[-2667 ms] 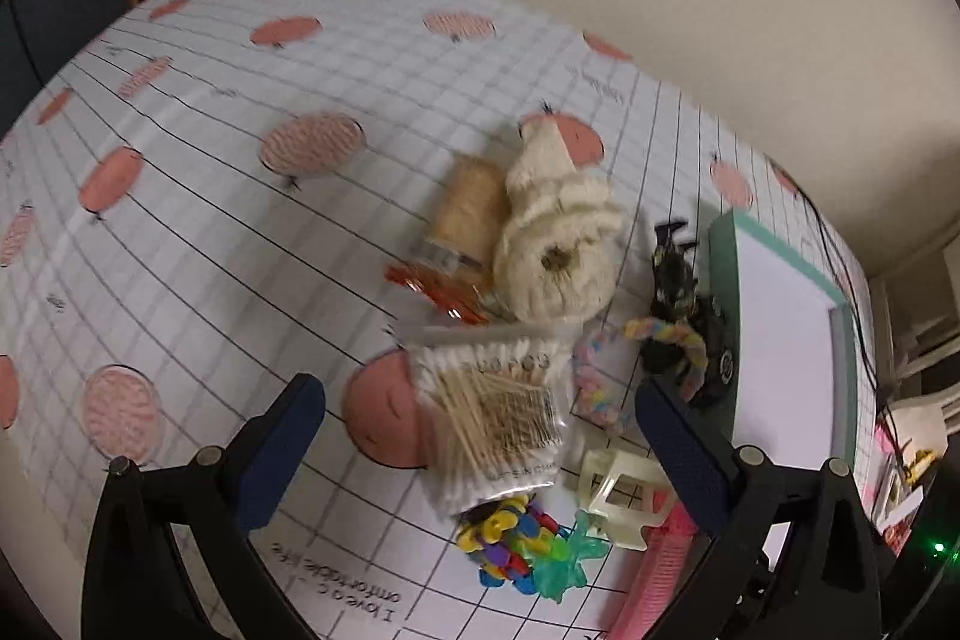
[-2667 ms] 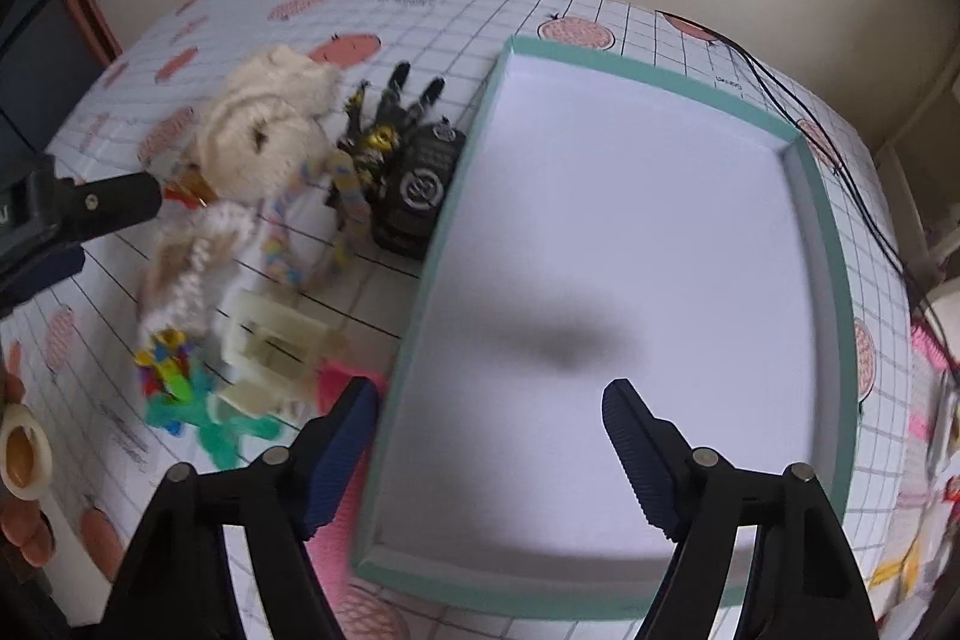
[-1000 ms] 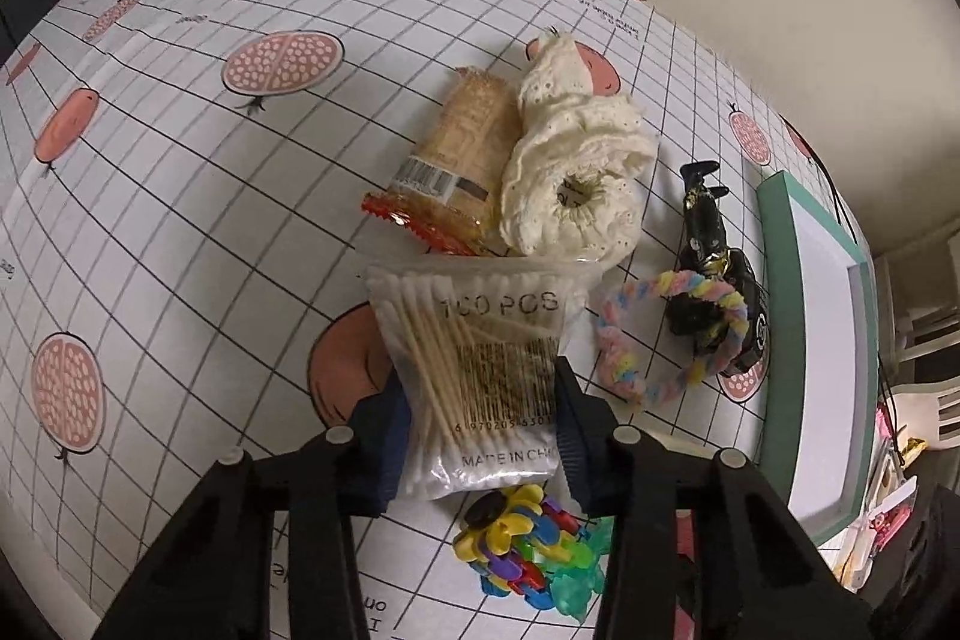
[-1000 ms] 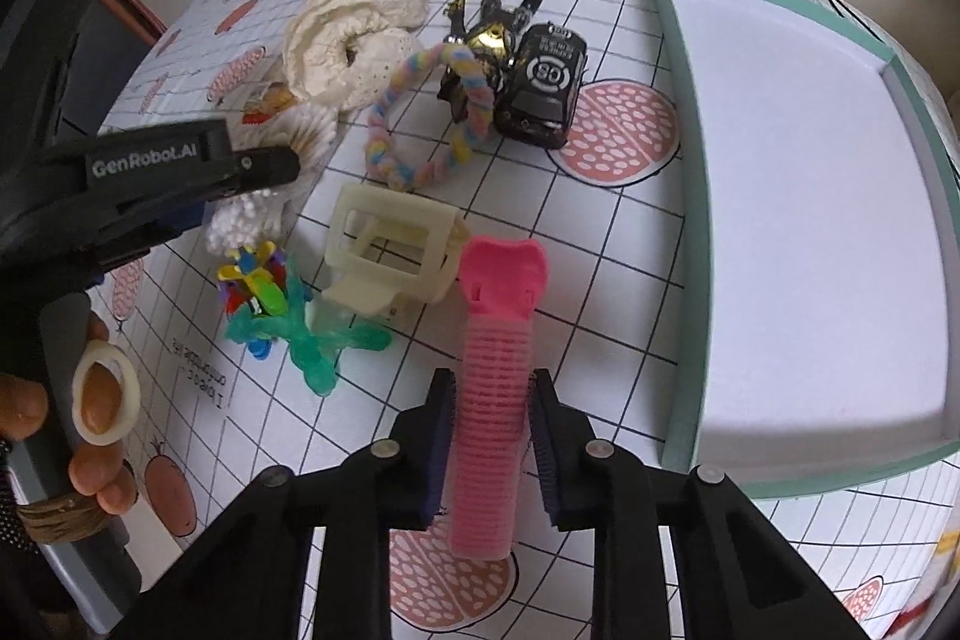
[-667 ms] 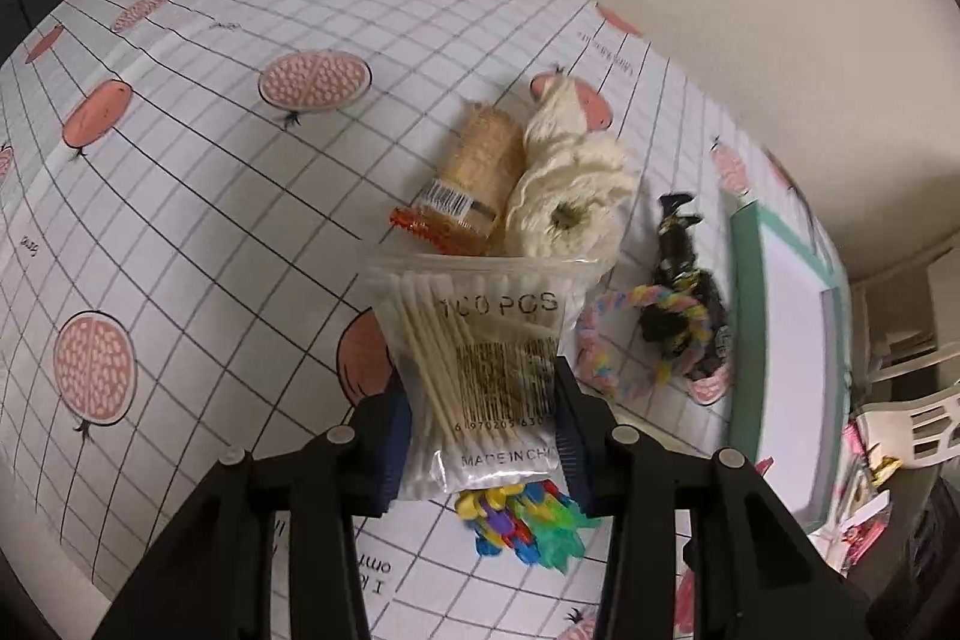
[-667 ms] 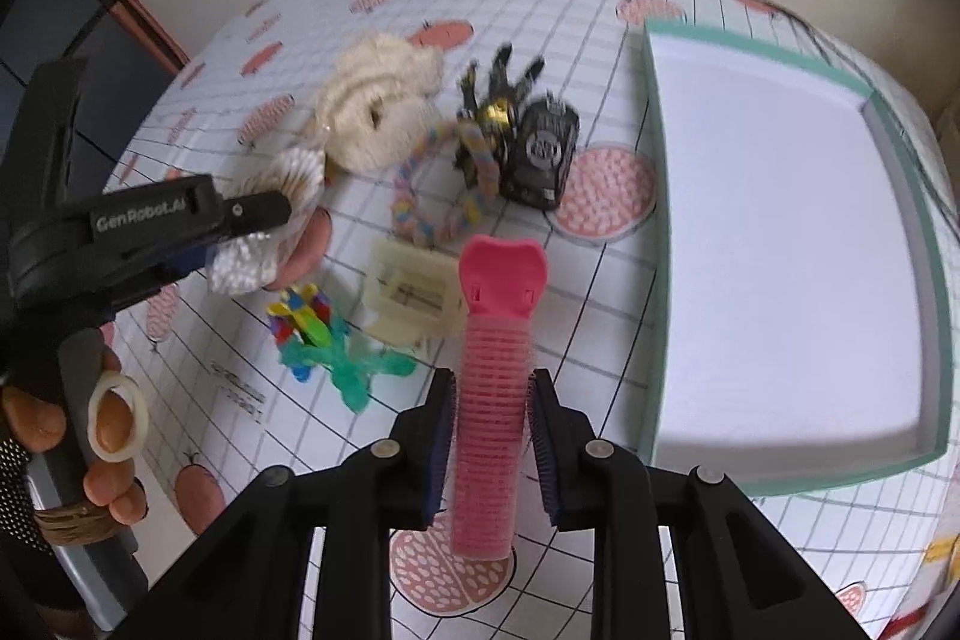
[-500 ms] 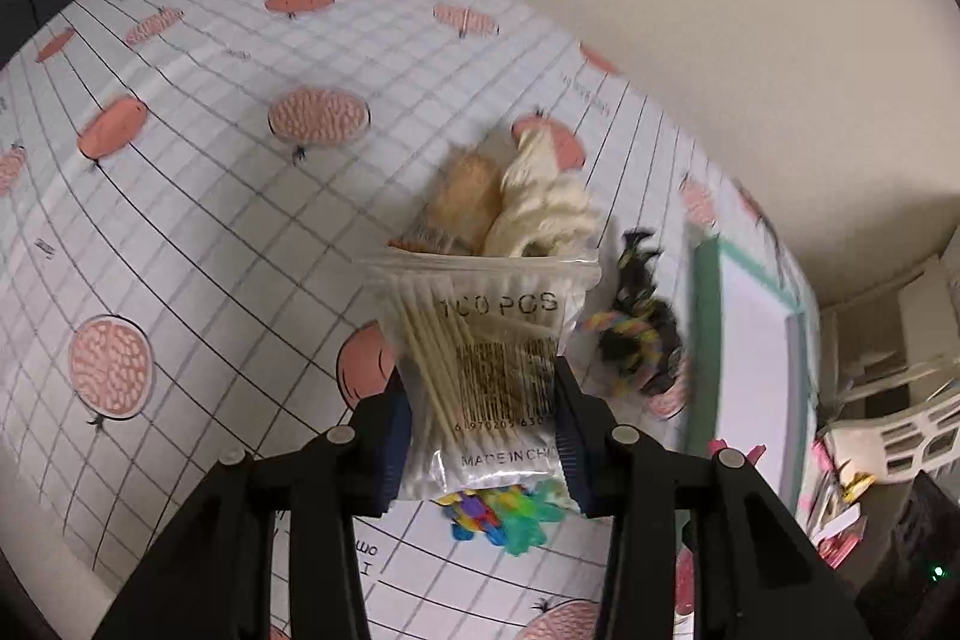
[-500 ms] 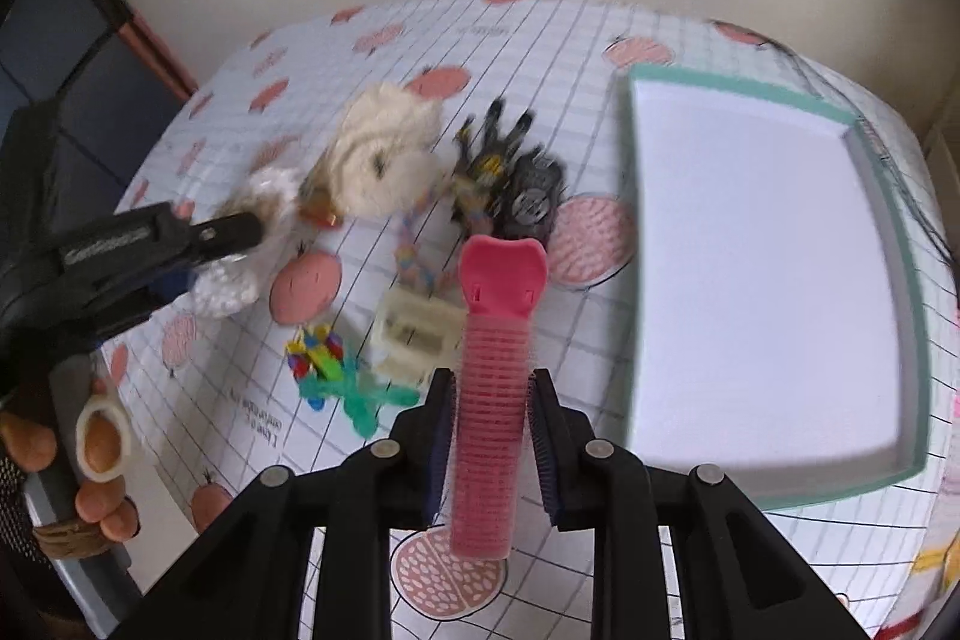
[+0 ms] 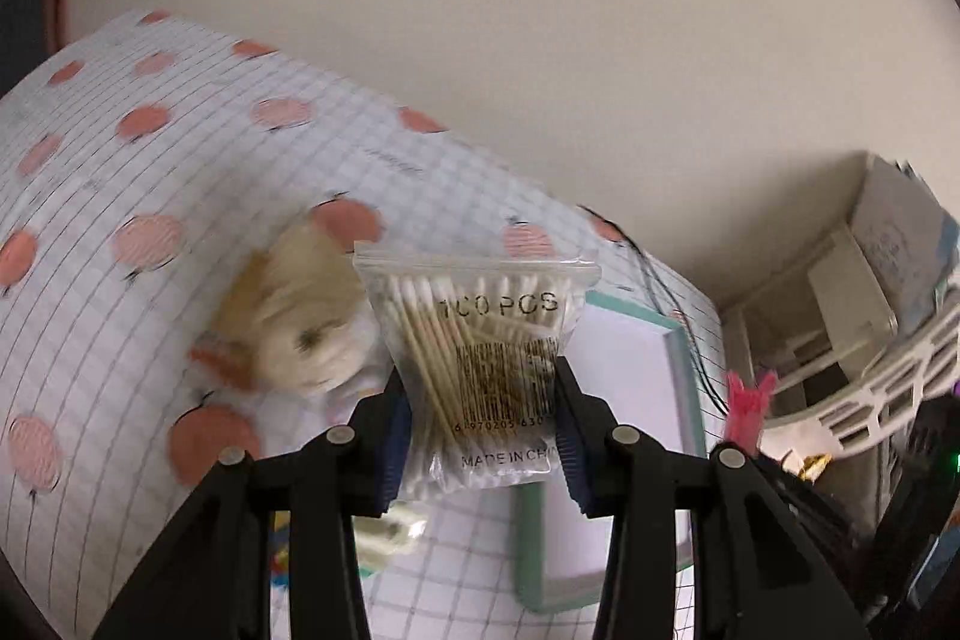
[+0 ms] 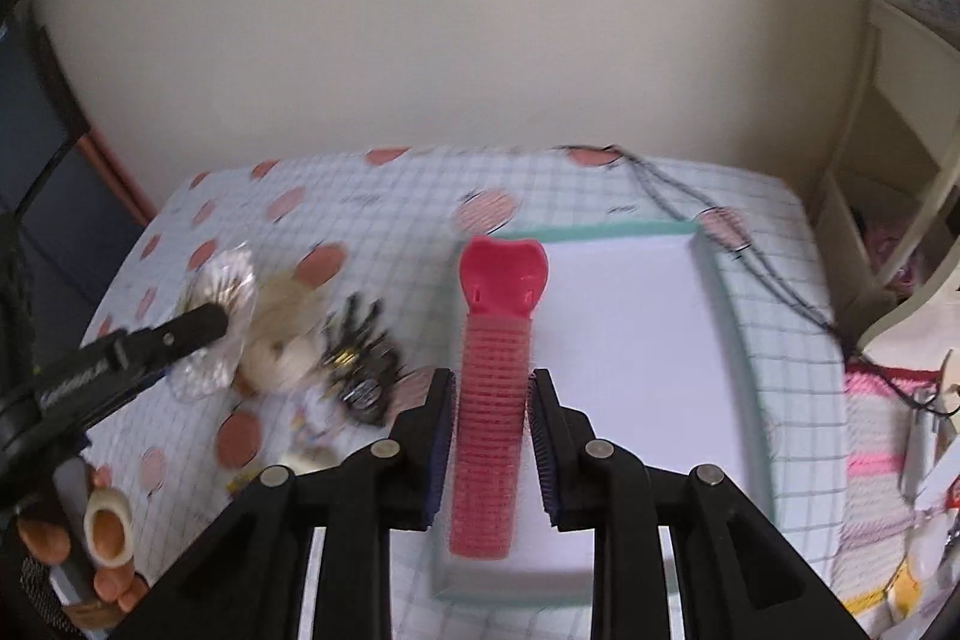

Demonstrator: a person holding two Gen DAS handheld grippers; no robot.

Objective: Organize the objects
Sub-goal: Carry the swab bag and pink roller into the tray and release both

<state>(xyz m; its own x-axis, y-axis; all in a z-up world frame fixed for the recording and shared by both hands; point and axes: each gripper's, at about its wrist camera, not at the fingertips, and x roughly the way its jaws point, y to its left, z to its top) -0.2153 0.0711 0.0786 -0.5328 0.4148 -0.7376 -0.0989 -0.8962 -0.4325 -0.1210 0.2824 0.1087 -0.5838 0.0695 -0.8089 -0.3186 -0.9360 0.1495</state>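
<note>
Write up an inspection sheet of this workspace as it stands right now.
Surface: checked tablecloth with red fruit prints.
Job's things: bag of cotton swabs held in the air by the left gripper; pink hair roller held by the right gripper in front of the tray; green-rimmed tray, nothing seen on its visible floor.
Clutter: cream scrunchie, black toys and blurred small items on the cloth.
Grippers: both shut on their items.
Cables: black cable trails across the cloth past the tray's far corner.
Surroundings: plain wall, cream shelving at right.
</note>
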